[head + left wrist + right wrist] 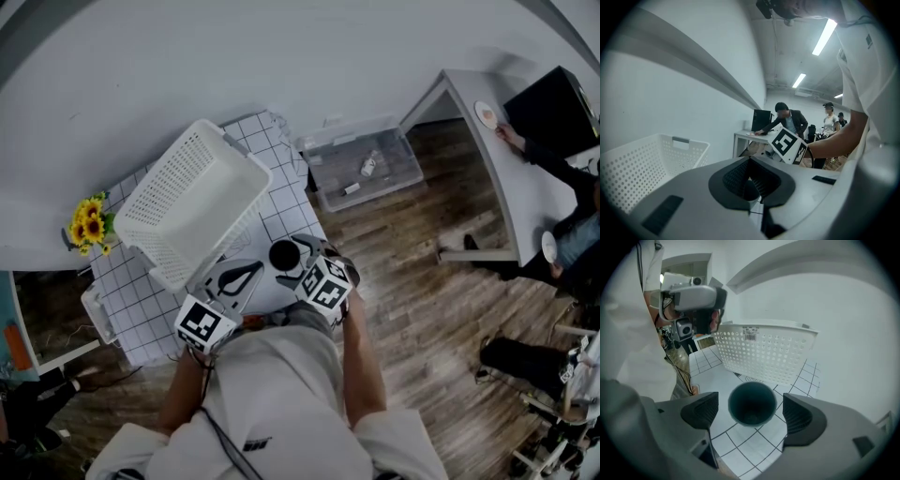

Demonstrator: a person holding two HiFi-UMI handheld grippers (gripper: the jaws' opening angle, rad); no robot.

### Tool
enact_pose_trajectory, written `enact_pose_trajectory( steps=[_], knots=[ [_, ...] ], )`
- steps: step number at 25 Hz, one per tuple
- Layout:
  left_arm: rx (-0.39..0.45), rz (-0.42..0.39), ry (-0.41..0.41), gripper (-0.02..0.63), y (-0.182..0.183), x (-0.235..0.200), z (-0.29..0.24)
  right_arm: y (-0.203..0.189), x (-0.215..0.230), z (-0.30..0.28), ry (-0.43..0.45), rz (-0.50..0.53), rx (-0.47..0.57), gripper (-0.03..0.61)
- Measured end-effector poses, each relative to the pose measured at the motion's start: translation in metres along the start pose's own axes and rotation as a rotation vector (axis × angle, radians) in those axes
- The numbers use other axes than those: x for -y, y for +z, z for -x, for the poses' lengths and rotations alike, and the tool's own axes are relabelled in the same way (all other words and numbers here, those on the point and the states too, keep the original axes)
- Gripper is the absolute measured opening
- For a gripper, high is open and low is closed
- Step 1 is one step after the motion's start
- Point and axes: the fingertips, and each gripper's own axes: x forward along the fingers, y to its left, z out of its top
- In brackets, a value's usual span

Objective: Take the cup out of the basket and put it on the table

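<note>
The round, dark-teal cup [752, 404] stands upright on the grid-clothed desk [740, 448], between the right gripper's [751, 412] released, ribbed fingers and touching neither. In the head view the white, perforated, rectangular plastic basket [192, 202] tilts at ten o'clock of it. The left gripper's [751, 180] fingers are clenched, seemingly on nothing

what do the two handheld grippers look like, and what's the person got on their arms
The left gripper and right gripper have pale grey moulded bodies with ribbed black pads on the jaws. Each carries a white cube with black square markers. The shirt is white and short-sleeved.
</note>
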Motion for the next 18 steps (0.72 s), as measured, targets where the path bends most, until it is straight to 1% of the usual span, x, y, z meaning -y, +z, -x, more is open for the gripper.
enact_pose_trajectory(
  steps=[2, 7, 9, 11, 13, 15, 18],
  knots=[
    [0.006, 0.001, 0.002, 0.009, 0.001, 0.000, 0.001, 0.009, 0.000, 0.015, -0.020, -0.036, 0.067, 0.411],
    [0.016, -0.011, 0.001, 0.009, 0.005, -0.001, 0.004, 0.046, 0.004, 0.065, -0.106, -0.123, 0.289, 0.410],
    [0.024, -0.018, 0.000, 0.009, 0.008, -0.002, 0.004, 0.060, 0.002, 0.084, -0.126, -0.123, 0.349, 0.408],
    [0.040, -0.024, 0.000, 0.009, 0.013, -0.001, 0.005, 0.072, -0.001, 0.102, -0.145, -0.099, 0.395, 0.400],
    [0.063, -0.031, 0.002, 0.009, 0.022, -0.001, 0.008, 0.086, -0.004, 0.121, -0.169, -0.080, 0.468, 0.343],
    [0.092, -0.036, 0.005, 0.009, 0.033, 0.000, 0.012, 0.102, -0.006, 0.143, -0.199, -0.080, 0.578, 0.260],
    [0.141, -0.045, 0.014, 0.009, 0.051, 0.000, 0.018, 0.123, -0.006, 0.173, -0.269, -0.139, 0.753, 0.131]
  ],
)
